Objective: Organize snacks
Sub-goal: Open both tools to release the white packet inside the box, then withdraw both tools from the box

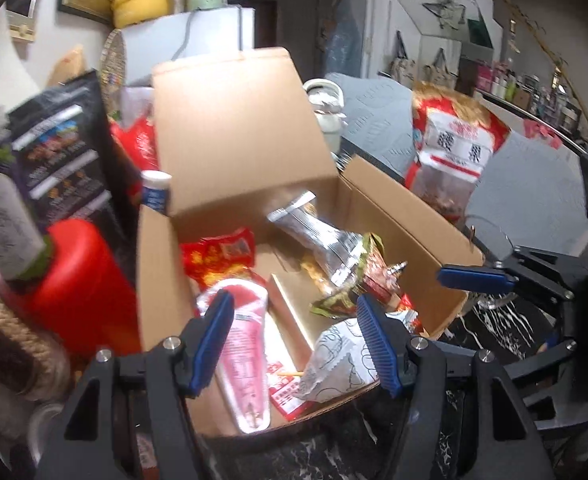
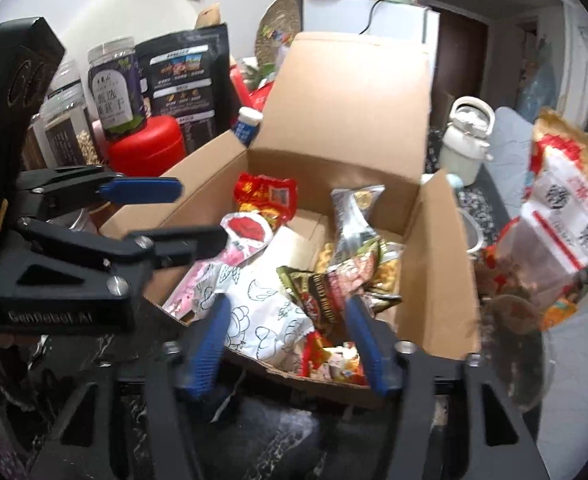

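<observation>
An open brown cardboard box (image 1: 378, 204) sits on the dark marble-patterned desk (image 2: 277, 436), its tall flap (image 2: 358, 92) standing upright at the far side, and the snacks are piled inside it. To the right of the box leans a large red-and-white snack bag with a clear lower window (image 2: 566, 204), outside the box on the desk. To the left stand a black stand-up pouch with printed panels (image 2: 185, 76), a round red plastic container (image 2: 145, 152) carrying a clear jar with a purple label (image 2: 113, 88), and behind the box a cream lidded kettle-shaped jug (image 2: 468, 140). Inside the box, a white packet with black line drawings (image 2: 269, 316) lies at the near edge, beside a pink-and-white flat packet (image 1: 245, 356) toward the left wall, a crinkled silver foil packet (image 1: 322, 240) leaning near the middle, a red-and-gold wrapper (image 1: 221, 256) at the back left, and a dark green-and-red packet (image 2: 334, 284) on the right. The left claw (image 1: 298, 340) hovers over the near left part of the box, its blue pads apart and gripping nothing. The right claw (image 2: 289, 340) hangs over the near edge, pads apart above the white drawn packet without pressing on it.
</observation>
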